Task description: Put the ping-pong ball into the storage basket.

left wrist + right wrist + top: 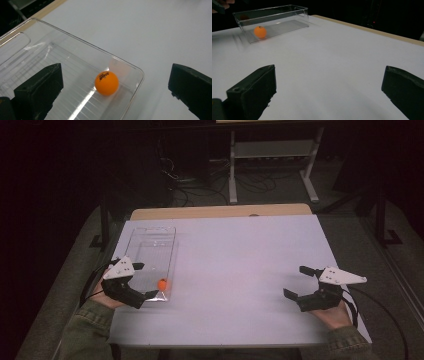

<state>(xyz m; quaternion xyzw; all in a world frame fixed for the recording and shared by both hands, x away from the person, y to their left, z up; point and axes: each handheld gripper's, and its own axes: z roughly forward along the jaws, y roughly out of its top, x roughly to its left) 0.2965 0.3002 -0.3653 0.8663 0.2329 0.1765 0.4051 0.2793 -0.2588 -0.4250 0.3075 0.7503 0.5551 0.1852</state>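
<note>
White table (pixel 240 270) — clear bin (pixel 150 245) runs lengthwise away, holding orange ball (pixel 162 283).

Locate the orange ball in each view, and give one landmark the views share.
High view: orange ball at left, in the near end of the clear bin.
Left gripper view: ball at centre, in the bin's corner.
Right gripper view: ball at upper left, inside the bin.
Shared landmark: the clear bin.

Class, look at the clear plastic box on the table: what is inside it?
Inside the clear box lies one orange ball, near the end closest to the left gripper. The rest of its floor looks bare; nothing is hidden, since the walls are transparent.
</note>
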